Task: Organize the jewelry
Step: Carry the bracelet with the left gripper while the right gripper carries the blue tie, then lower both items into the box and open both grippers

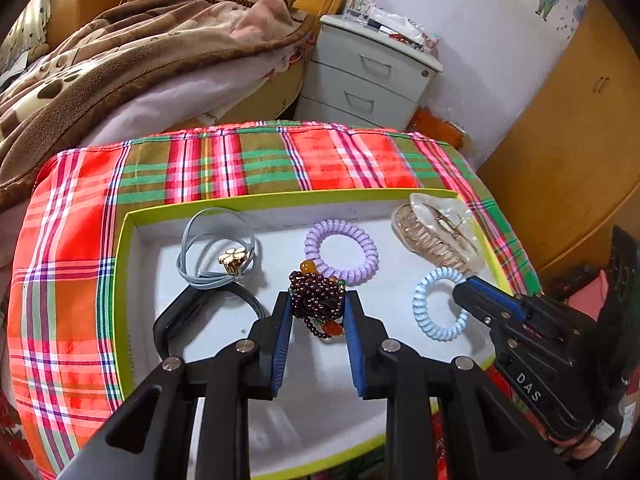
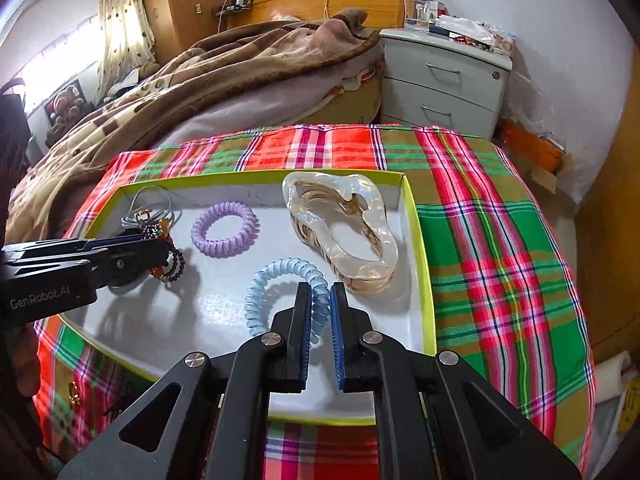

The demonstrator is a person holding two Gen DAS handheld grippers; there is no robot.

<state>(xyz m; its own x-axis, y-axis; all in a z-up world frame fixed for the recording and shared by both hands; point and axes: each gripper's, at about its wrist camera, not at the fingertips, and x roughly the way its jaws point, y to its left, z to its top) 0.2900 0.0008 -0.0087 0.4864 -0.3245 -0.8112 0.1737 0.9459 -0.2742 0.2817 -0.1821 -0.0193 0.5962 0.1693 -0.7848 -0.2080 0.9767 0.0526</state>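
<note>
A white tray with a lime rim lies on a plaid cloth. In it are a dark beaded bracelet, a purple coil hair tie, a light blue coil hair tie, a grey hair cord with a gold flower and a clear hair claw. My left gripper is shut on the beaded bracelet. My right gripper is shut on the blue coil hair tie.
The plaid cloth covers a small table. A bed with a brown blanket lies behind on the left, a grey drawer cabinet behind on the right, a wooden wardrobe at far right.
</note>
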